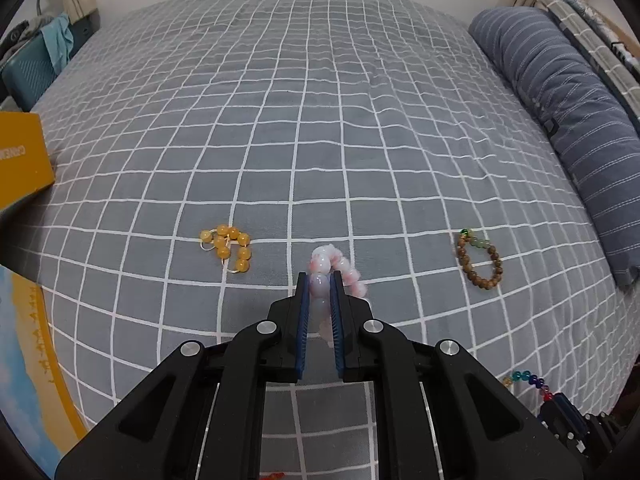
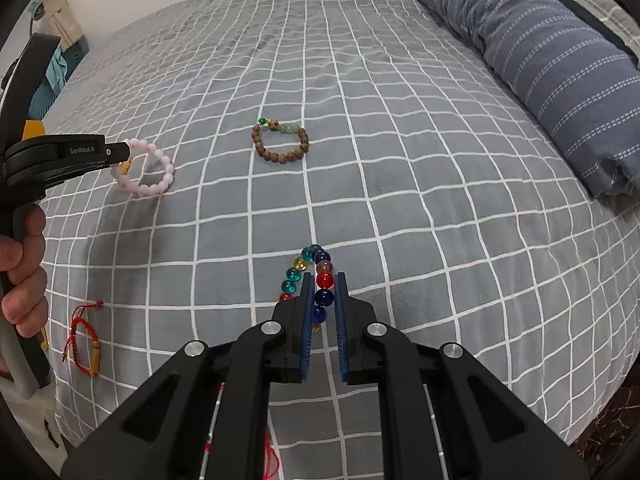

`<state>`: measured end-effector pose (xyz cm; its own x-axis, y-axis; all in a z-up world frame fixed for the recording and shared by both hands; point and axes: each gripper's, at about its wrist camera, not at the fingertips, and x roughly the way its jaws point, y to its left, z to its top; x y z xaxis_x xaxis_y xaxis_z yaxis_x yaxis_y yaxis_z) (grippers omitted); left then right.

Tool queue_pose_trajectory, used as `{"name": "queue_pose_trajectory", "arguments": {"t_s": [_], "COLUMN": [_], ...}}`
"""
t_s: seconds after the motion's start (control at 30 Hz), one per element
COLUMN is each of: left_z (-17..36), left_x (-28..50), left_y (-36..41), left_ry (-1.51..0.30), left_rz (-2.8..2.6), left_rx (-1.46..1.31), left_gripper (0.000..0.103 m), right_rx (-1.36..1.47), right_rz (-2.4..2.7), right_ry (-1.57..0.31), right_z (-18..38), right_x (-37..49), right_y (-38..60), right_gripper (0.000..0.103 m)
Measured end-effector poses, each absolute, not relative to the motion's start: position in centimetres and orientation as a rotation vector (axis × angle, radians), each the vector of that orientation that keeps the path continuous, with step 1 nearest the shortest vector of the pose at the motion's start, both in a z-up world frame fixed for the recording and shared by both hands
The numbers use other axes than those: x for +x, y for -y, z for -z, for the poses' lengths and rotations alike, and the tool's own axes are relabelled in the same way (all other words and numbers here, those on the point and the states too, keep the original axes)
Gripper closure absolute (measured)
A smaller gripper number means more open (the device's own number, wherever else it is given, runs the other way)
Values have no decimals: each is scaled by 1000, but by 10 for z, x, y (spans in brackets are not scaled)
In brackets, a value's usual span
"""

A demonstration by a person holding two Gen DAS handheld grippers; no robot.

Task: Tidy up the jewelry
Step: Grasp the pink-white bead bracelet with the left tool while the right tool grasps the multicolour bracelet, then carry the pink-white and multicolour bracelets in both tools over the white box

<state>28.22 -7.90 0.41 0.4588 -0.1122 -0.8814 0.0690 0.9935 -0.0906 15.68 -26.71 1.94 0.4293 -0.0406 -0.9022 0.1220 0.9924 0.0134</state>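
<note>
- My left tool (image 1: 320, 280): its blue pads are clamped on one pale bead of the pink bead bracelet (image 1: 338, 266); the rest of the loop hangs free from the fingertips, above the bed (image 1: 320, 120). In the right wrist view the same tool (image 2: 124, 152) enters from the left edge with the pink loop (image 2: 148, 172) dangling at its tip, and my left hand (image 2: 22, 276) grips the handle below it.
- My right tool (image 2: 324, 280): pads closed on a red bead of the multicoloured glass bracelet (image 2: 312, 268), with blue beads caught further back between the pads; teal and amber beads curve out to the left of the tip.
- Wooden bead bracelet (image 2: 280, 142): lies flat on the grid-patterned bedcover, far from my right tool and right of the pink loop; it bears a few green beads on its far side. In the left wrist view (image 1: 480, 260) it lies to the right of my left tool.
- Yellow bead bracelet (image 1: 230, 246): bunched on the bedcover, left of my left tool.
- Red cord bracelet (image 2: 82, 336): on the near left part of the bed.
- Striped blue pillow (image 2: 540, 60): along the right side of the bed.
- Yellow box (image 1: 20, 156): at the left edge.
</note>
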Motion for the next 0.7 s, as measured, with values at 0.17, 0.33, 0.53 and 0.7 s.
{"name": "queue_pose_trajectory", "arguments": {"t_s": [0.17,0.33,0.53,0.7], "left_z": [-11,-19,-29,-36], "left_x": [275,265,253,242], "left_y": [74,72,67,63], "left_ry": [-1077,-1064,-1052,-1037], "left_rz": [121,135,157,170], "left_rx": [-46,-42,-43,-38], "left_gripper": [93,93,93,93], "right_rx": [76,75,69,74], "right_rz": [86,71,56,37], "right_ry": [-1107,-1091,-1070,-1063], "right_z": [-25,-31,-41,-45], "right_x": [156,156,156,156], "right_y": [261,256,249,246], "right_gripper": [94,94,94,94]}}
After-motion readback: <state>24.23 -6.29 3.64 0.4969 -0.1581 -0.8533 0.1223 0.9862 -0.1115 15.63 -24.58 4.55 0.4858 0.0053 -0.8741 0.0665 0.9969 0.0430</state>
